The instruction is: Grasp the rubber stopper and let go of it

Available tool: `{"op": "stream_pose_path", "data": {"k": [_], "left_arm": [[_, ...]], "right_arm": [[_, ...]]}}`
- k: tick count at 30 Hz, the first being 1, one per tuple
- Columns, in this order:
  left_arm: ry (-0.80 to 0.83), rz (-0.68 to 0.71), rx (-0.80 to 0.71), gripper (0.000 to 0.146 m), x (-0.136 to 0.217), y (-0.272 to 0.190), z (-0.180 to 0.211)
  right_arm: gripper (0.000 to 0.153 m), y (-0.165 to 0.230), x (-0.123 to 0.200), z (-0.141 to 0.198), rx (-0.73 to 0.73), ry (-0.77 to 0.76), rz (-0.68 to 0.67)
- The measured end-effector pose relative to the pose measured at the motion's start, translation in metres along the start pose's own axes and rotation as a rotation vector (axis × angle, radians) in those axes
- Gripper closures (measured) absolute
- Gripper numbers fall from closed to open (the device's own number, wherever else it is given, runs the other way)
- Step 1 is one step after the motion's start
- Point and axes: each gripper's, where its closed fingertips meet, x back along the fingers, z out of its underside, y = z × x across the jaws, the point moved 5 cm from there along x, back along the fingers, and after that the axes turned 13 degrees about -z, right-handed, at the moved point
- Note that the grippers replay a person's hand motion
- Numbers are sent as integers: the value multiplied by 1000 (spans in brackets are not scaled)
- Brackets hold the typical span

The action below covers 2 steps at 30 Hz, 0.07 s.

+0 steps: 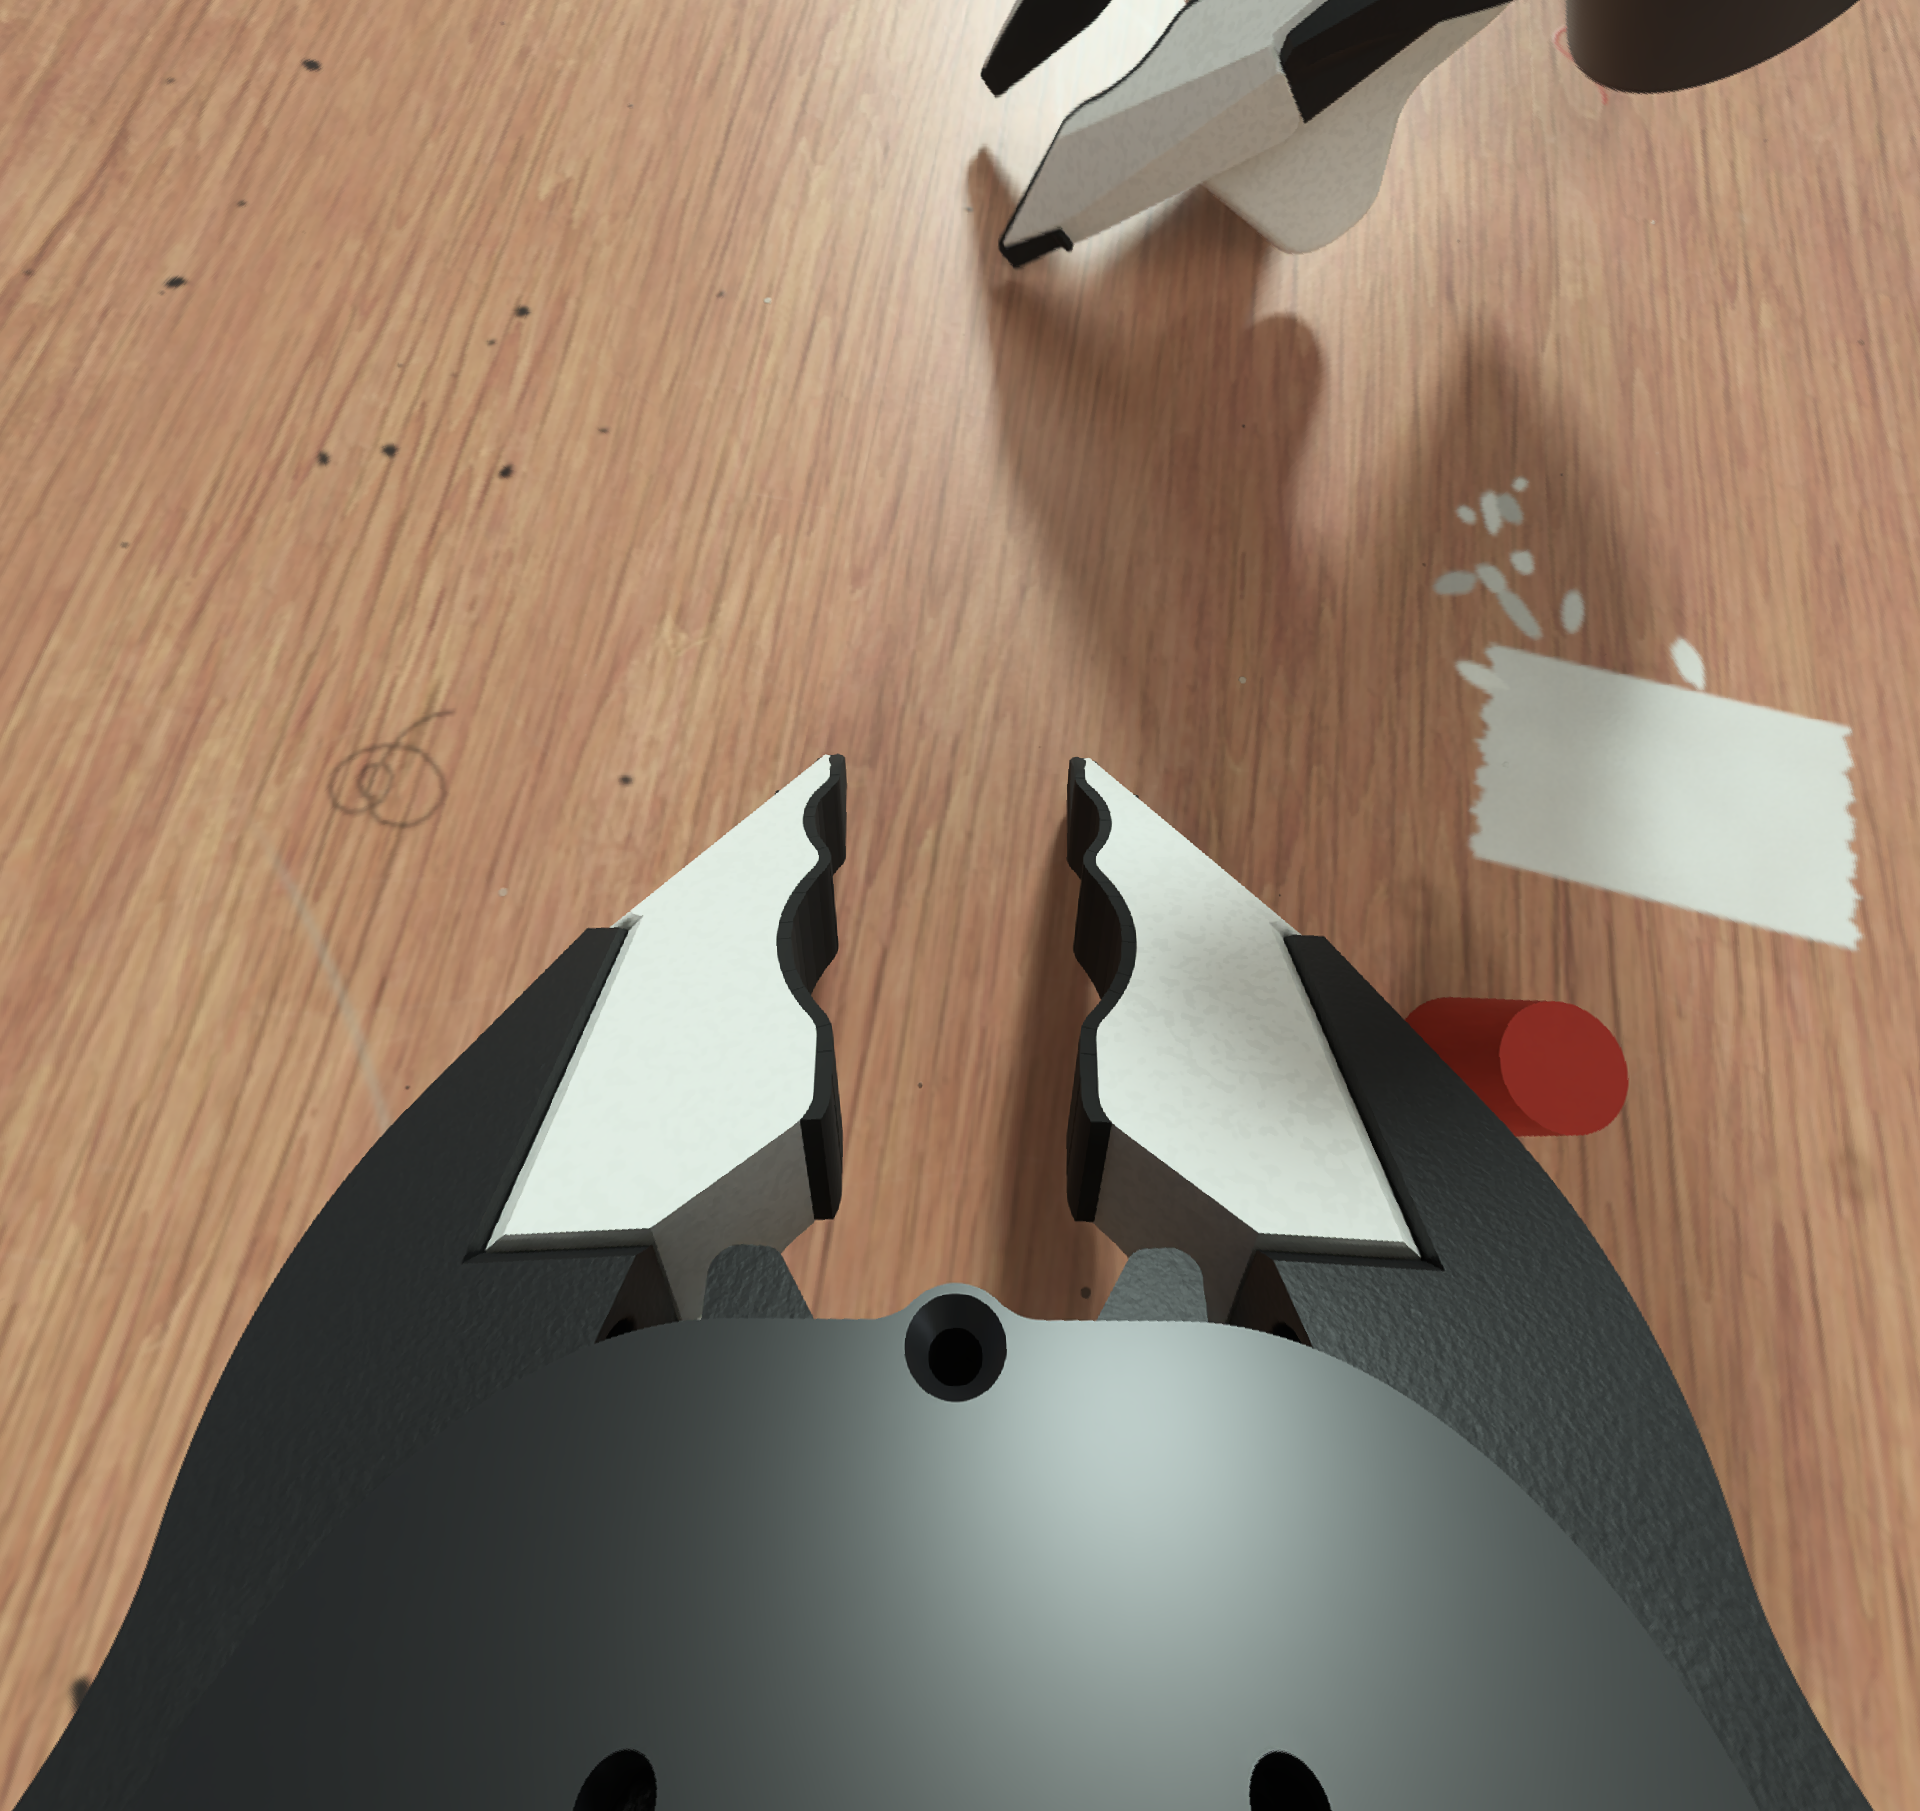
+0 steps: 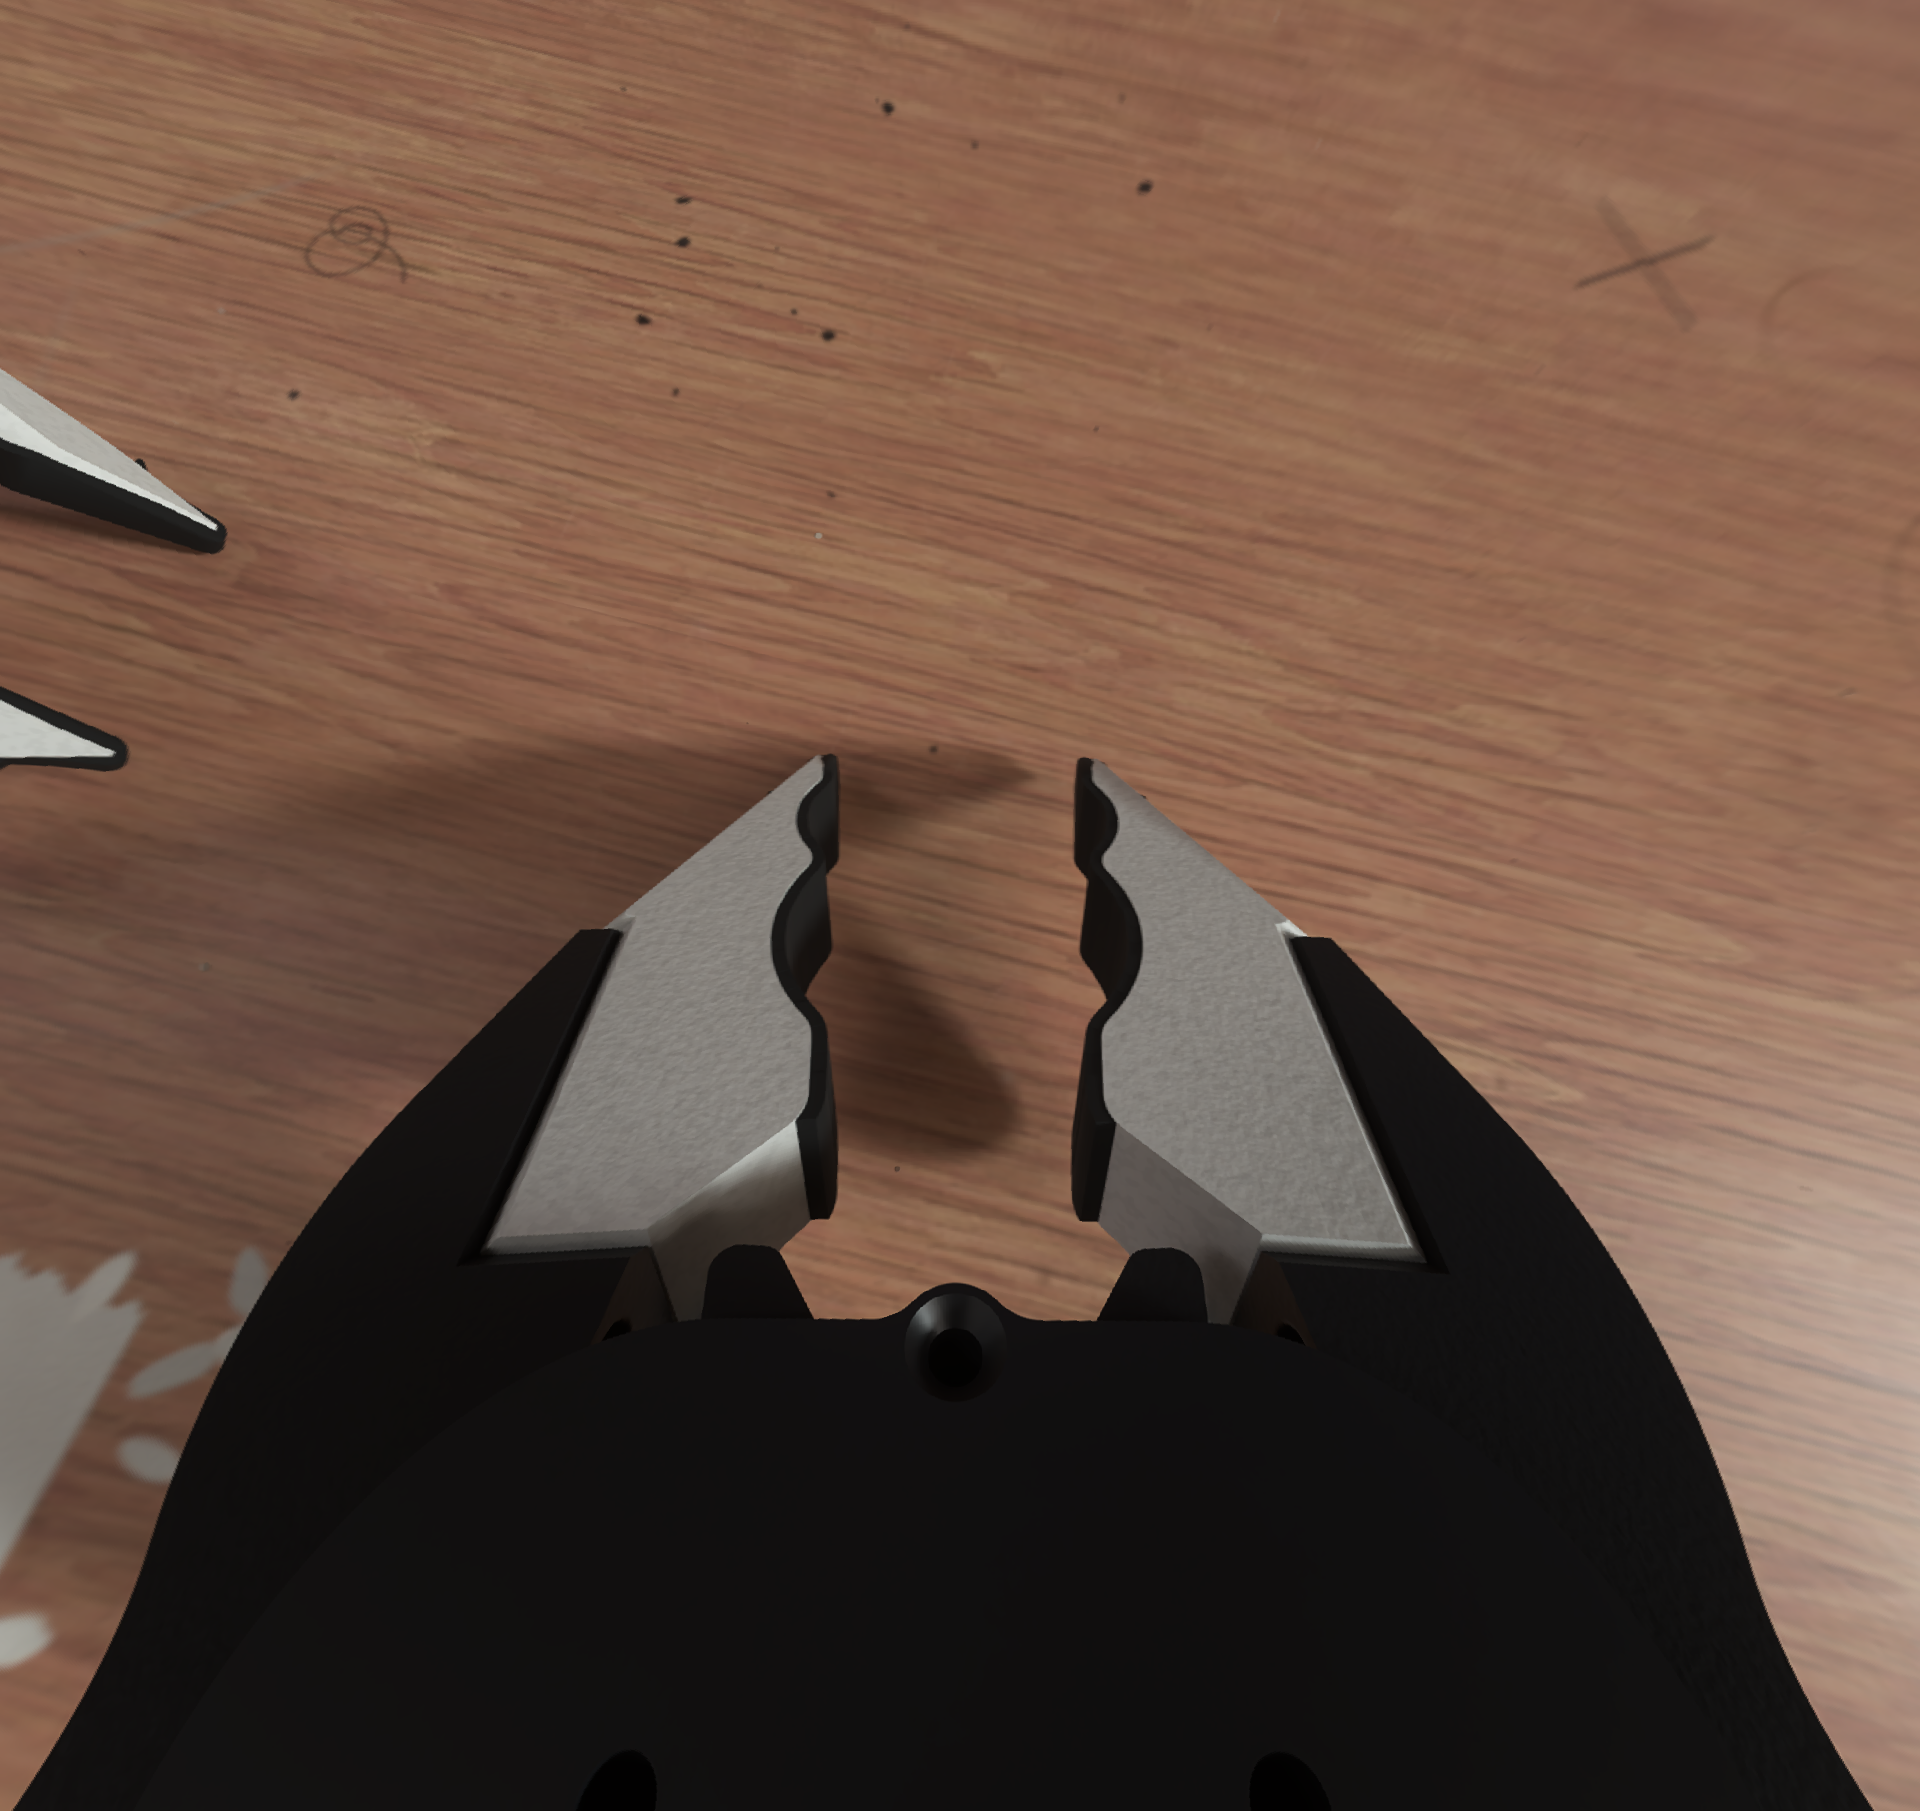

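A red cylindrical rubber stopper (image 1: 1538,1065) lies on its side on the wooden table, just right of my left gripper's right finger and partly hidden behind it. My left gripper (image 1: 956,774) is open and empty, with bare wood between its fingers. My right gripper (image 2: 956,774) is open and empty too, over bare wood; it also shows in the left wrist view (image 1: 1013,166) at the top, tilted down toward the table. The left gripper's fingertips (image 2: 197,530) show at the left edge of the right wrist view. The stopper is not in the right wrist view.
A white torn-edged patch (image 1: 1662,795) with white flecks marks the table to the right; it also shows in the right wrist view (image 2: 52,1366). A dark round object (image 1: 1745,5) stands at the top right. Pencil scribbles (image 1: 390,779) and a pencilled cross (image 2: 1647,260) mark the wood.
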Motion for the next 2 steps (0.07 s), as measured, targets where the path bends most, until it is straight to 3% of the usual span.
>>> {"op": "stream_pose_path", "data": {"k": [2], "left_arm": [[-4, 8, 0, 103, -1, -1, 1]], "right_arm": [[115, 3, 3, -1, 78, -19, 64]]}}
